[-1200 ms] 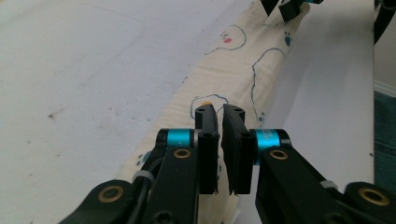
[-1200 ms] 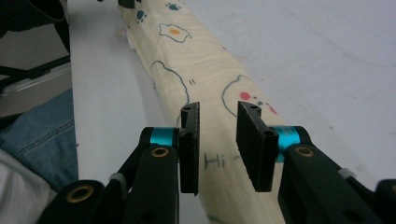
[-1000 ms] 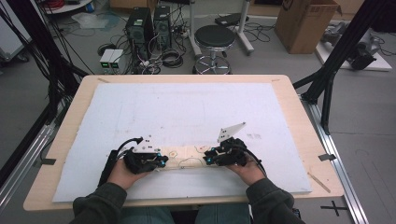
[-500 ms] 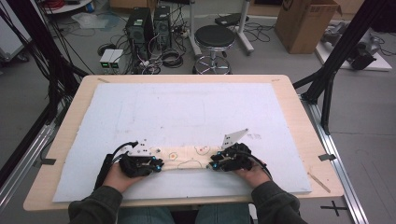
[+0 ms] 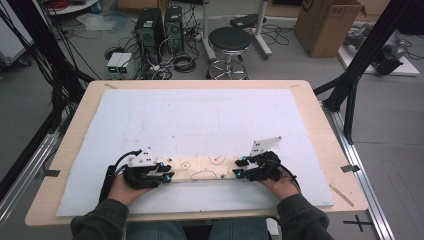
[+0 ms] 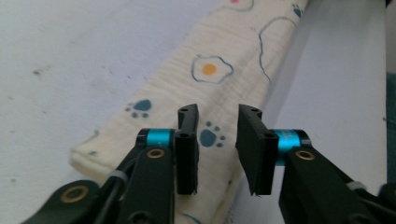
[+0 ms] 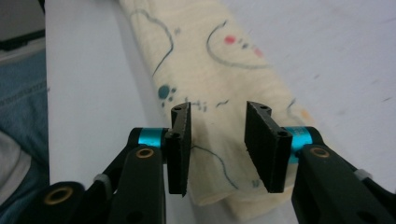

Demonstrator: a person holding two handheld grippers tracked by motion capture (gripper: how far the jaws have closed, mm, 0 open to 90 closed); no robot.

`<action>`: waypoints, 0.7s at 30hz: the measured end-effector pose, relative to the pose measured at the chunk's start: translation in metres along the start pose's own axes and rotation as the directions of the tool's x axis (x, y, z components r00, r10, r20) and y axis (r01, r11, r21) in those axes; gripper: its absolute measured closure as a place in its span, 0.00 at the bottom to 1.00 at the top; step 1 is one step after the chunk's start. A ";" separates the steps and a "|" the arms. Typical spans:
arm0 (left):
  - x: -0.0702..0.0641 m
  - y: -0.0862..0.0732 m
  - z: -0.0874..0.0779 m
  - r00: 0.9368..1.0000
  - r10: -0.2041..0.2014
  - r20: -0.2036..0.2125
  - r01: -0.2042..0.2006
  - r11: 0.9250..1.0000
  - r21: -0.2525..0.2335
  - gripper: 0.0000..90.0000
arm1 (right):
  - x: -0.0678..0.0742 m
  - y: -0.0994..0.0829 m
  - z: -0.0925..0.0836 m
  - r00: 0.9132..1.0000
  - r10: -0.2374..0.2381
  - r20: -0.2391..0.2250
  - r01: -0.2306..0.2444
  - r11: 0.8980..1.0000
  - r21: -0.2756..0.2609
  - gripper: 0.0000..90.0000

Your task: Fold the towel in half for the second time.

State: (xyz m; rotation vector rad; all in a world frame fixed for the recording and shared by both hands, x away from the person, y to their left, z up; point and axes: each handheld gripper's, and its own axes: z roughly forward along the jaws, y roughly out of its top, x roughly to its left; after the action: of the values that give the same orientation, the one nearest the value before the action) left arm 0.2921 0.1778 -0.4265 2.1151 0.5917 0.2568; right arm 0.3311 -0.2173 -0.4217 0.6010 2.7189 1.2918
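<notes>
On the white-padded counter [image 5: 200,115], a folded printed cloth [image 5: 205,167] is laid lengthwise along the near edge, flanked by the left gripper [image 5: 169,171] and right gripper [image 5: 239,167], whose jaws have just been opening, nothing pinched.

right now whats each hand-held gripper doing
Left hand-held gripper: jaws just opened, over the cream folded printed cloth, not gripping.
Right hand-held gripper: jaws just opened over its other end.

My folded cloth [image 6: 219,79] is cream, printed with a yellow-yolked fried egg, teal paw prints and dark blue outlines with a red dot. My grippers' jaws are black with turquoise collars. The mat [image 5: 200,115] is pale blue-white.
</notes>
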 end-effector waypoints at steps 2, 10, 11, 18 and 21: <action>0.004 0.001 -0.003 1.000 -0.009 -0.024 0.009 1.000 -0.009 0.62 | -0.003 0.002 -0.001 1.000 0.007 0.010 -0.007 1.000 -0.010 0.62; 0.012 -0.006 0.001 0.998 -0.051 -0.047 0.053 0.997 0.053 0.55 | -0.014 0.002 0.008 0.999 0.011 0.037 -0.012 0.999 0.045 0.53; 0.013 -0.007 0.001 0.998 -0.047 -0.046 0.050 0.997 0.063 0.54 | -0.013 0.002 0.009 0.999 0.009 0.036 -0.011 0.998 0.058 0.52; 0.014 -0.011 0.003 0.998 -0.064 -0.028 0.066 0.995 0.075 0.49 | -0.014 -0.004 0.011 1.000 -0.001 0.031 -0.001 0.997 0.080 0.48; 0.015 -0.013 0.002 0.997 -0.073 -0.022 0.075 0.995 0.066 0.48 | -0.013 -0.008 0.010 0.999 -0.015 0.029 0.013 0.997 0.074 0.47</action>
State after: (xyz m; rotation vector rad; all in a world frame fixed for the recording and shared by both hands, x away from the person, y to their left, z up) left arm 0.3015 0.1900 -0.4389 2.1521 0.6978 0.2194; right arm 0.3427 -0.2192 -0.4356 0.6017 2.7519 1.1740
